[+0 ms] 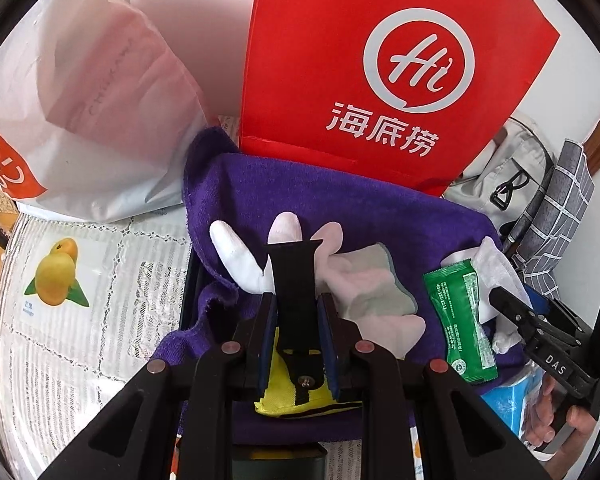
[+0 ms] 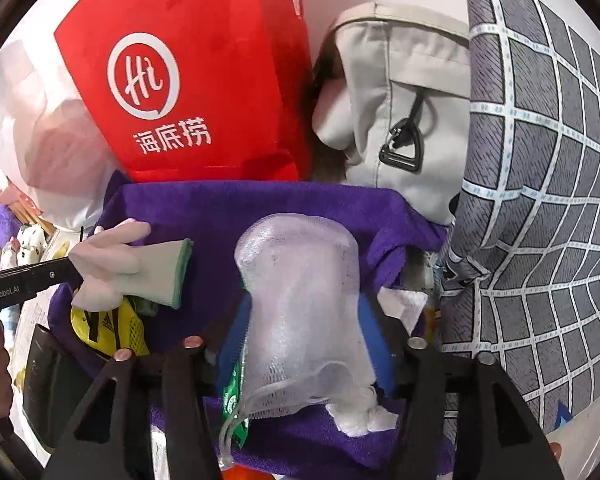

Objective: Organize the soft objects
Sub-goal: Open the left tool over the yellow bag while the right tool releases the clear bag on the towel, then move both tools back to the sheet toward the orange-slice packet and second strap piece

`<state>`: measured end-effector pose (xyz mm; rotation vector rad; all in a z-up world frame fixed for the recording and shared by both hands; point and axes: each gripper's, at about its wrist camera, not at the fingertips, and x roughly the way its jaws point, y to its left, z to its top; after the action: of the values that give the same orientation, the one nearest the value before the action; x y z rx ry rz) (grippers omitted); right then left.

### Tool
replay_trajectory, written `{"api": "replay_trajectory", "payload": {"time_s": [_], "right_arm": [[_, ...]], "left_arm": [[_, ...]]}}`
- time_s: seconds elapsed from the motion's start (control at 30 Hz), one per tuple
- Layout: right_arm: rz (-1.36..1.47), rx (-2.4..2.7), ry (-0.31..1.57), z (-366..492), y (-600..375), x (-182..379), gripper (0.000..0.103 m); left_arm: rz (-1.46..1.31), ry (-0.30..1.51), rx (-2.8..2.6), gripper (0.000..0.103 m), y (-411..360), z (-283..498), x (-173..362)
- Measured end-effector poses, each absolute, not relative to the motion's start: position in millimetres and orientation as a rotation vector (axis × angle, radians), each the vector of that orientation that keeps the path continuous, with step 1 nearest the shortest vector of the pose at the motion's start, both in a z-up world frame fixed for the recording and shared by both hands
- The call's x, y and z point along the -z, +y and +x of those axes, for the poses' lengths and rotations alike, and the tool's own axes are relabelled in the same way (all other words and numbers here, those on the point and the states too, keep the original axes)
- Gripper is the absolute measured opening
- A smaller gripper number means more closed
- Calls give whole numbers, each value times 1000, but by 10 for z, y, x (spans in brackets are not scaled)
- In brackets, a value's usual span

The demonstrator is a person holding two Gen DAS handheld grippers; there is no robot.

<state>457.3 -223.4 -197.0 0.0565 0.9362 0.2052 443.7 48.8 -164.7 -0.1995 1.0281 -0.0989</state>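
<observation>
A purple towel (image 1: 364, 208) lines a dark bin (image 1: 186, 300). On it lie a white and grey work glove (image 1: 364, 284), a green sachet (image 1: 462, 320) and a white mesh pouch (image 1: 496, 276). My left gripper (image 1: 296, 300) is shut on the black strap (image 1: 294, 276) of a yellow and black pouch (image 1: 284, 392) above the towel. My right gripper (image 2: 300, 312) holds the white mesh pouch (image 2: 304, 300) between its fingers over the towel (image 2: 260, 204); the glove (image 2: 140, 264) and the yellow pouch (image 2: 112, 328) show at its left.
A red paper bag (image 1: 380, 72) stands behind the bin, a white plastic bag (image 1: 92, 100) at its left. A grey fabric bag (image 2: 400, 100) and a grey checked cushion (image 2: 540, 200) stand at the right. A lace cloth with a mango card (image 1: 58, 272) covers the table.
</observation>
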Motion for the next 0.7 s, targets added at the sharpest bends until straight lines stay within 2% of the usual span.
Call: {"api": "replay_trajectory", "payload": {"time_s": [0.1, 0.23, 0.33, 0.7], "right_arm": [[75, -209, 932, 4552, -2262, 1931, 66], [81, -210, 904, 4497, -2272, 1819, 74], [81, -215, 888, 4468, -2245, 1724, 79], [68, -224, 780, 4061, -2086, 1195, 79]], "left_arm": [[-205, 1033, 94, 24, 499, 4435, 1636], [-189, 1040, 49, 47, 519, 4434, 1611], [-181, 1030, 35, 48, 537, 4414, 1570], [-220, 998, 75, 52, 586, 4314, 1368]]}}
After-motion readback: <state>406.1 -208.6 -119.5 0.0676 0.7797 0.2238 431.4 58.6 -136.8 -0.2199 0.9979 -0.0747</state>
